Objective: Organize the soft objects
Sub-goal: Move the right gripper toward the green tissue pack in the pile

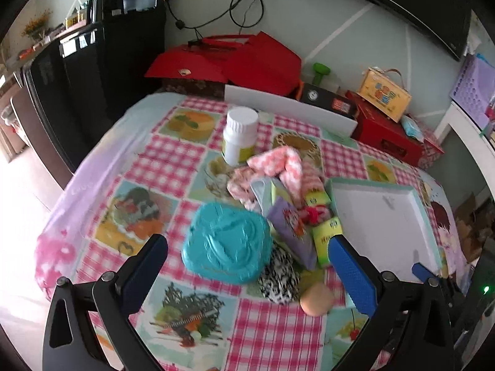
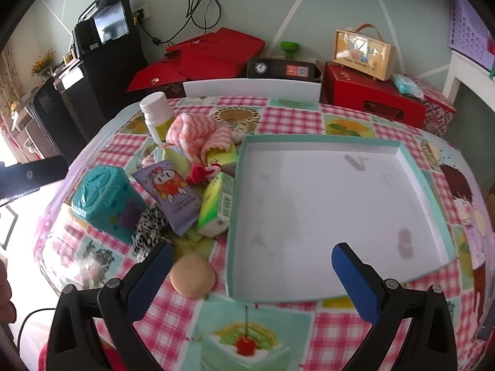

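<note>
Hovering spread and empty, both tongs, left (image 1: 247, 266) and right (image 2: 252, 267), face the crumpled pink-and-white wavy cloth (image 2: 198, 133) far ahead, beyond the teal tub; light, limp, best pinched at a raised fold.

Your stock on the bench read as follows. One pink-and-white cloth (image 2: 198, 131), crumpled, lay at the far end of the pile beside the tray. One black-and-white patterned fabric piece (image 2: 150, 228), bunched, lay at the near end, touching the teal tub. One round tan sponge-like puff (image 2: 192, 276) lay flat, just beside the tray's near-left corner. One shallow teal-rimmed tray (image 2: 428, 182), white inside, held nothing.
</note>
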A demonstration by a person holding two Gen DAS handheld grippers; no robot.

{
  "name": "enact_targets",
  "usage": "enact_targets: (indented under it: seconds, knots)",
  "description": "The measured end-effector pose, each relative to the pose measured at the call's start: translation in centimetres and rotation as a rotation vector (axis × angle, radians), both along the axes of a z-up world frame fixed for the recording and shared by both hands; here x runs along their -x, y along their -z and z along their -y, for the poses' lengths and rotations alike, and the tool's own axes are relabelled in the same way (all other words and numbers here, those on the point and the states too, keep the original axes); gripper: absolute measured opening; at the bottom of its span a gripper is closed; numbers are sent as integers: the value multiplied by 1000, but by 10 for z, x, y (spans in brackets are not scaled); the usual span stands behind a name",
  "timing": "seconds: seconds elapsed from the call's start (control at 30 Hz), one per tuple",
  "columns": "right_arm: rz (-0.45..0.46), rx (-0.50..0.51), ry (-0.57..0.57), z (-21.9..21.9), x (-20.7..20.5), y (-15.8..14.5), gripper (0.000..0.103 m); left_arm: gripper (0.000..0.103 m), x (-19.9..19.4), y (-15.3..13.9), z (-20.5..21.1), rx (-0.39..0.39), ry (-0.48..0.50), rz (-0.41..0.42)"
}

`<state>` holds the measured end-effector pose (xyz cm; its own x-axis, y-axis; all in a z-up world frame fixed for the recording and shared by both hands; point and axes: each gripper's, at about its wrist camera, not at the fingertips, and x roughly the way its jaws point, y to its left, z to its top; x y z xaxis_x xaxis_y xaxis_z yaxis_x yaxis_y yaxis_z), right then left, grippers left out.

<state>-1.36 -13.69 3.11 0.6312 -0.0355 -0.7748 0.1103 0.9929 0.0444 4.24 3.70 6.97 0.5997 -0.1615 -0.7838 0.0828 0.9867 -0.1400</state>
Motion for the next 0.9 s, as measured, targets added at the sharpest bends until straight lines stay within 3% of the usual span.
enact_targets:
  seconds: [0.17,0.4,0.7,0.9]
  knots:
    - [-14,-23,-17,0,-20,7,101,103,-20,-7,4,7,-10,-8]
    - [-62,-66,-40,3,-46,14,86,103,-56,8,22,67,-4,-130]
    - [-44,-111,-39,15,-78,-5,86,103,-82,24,40,91,-24,-160]
    - [-65,-108,-68,14,-80,7,86,103,-94,37,50,93,-20,-170]
